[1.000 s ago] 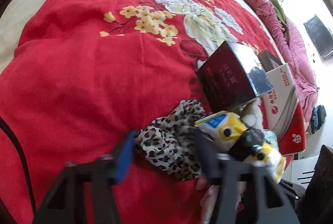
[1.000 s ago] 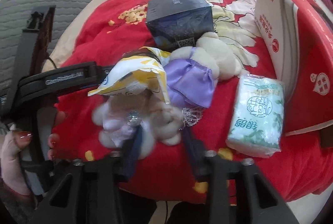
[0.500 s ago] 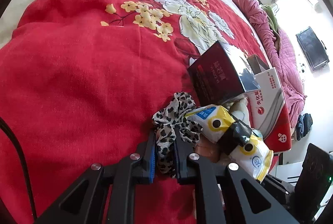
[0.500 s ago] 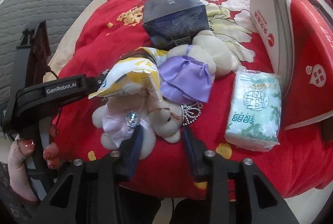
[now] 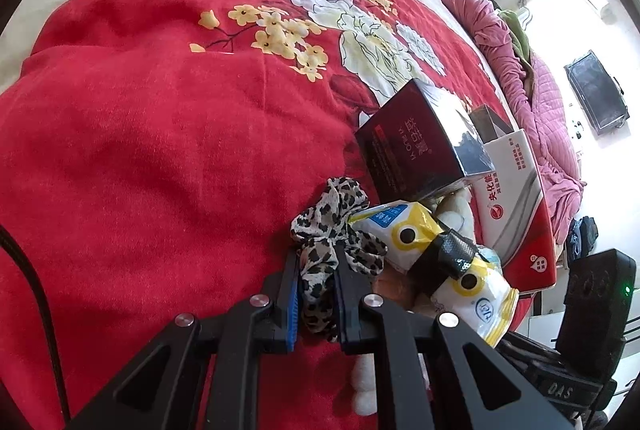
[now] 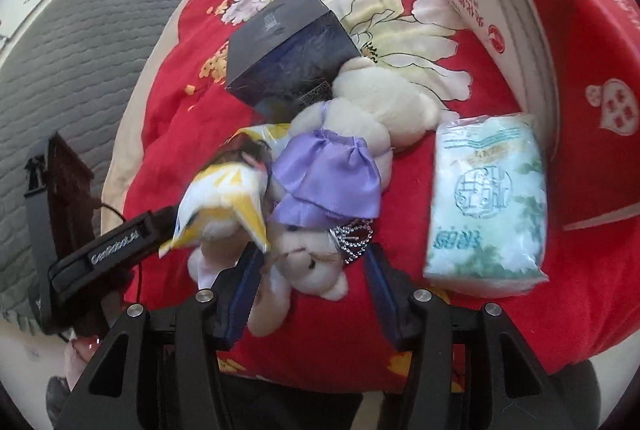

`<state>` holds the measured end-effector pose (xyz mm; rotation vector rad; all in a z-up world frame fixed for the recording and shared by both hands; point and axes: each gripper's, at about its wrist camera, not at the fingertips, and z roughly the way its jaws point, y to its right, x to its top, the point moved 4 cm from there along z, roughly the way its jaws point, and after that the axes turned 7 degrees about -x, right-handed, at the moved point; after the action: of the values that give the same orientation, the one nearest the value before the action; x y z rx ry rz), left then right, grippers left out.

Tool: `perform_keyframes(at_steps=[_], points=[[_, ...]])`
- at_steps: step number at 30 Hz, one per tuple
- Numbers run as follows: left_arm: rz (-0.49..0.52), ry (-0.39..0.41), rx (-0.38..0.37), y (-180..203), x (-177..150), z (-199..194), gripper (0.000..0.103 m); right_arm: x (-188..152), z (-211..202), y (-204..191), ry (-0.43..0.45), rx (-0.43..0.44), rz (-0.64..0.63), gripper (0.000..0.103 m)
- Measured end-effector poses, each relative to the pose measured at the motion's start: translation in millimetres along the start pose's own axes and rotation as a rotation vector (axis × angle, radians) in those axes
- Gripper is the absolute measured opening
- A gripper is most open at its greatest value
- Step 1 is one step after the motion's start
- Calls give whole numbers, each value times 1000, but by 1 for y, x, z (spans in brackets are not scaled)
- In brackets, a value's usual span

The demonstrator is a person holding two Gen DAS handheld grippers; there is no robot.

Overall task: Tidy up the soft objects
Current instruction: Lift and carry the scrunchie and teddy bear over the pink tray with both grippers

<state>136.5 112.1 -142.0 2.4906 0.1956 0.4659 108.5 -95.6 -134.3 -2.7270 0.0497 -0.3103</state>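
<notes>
My left gripper (image 5: 316,262) is shut on a leopard-print cloth (image 5: 332,222), pinched between its blue pads on the red blanket (image 5: 160,150). Beside the cloth lies a yellow and white tissue pack (image 5: 436,262), which also shows in the right wrist view (image 6: 224,198). My right gripper (image 6: 310,262) is open, its fingers on either side of a cream plush bear (image 6: 316,270) in a purple dress (image 6: 328,182) with a small silver crown. A second plush (image 6: 384,102) lies behind it. A green and white tissue pack (image 6: 488,198) lies to the right.
A dark glossy box (image 5: 416,146) (image 6: 288,50) stands behind the pile. A large red and white carton (image 5: 516,198) (image 6: 540,30) lies at the right. The blanket's near edge drops off just below my right gripper. A pink quilt (image 5: 532,70) lies further back.
My left gripper closed on the leopard-print cloth and bunched it up. My right gripper moved closer, so that its open fingers now sit on either side of the crowned plush bear.
</notes>
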Motion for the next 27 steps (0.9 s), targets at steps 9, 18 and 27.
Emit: perform_keyframes(at_steps=[9, 18, 27], points=[[-8, -1, 11, -2, -1, 5, 14, 5, 19, -2, 9, -29, 47, 54], [9, 15, 16, 4, -3, -3, 14, -11, -4, 2, 24, 14, 49, 45], [22, 45, 32, 15, -9, -23, 14, -14, -44, 26, 74, -16, 82, 45]])
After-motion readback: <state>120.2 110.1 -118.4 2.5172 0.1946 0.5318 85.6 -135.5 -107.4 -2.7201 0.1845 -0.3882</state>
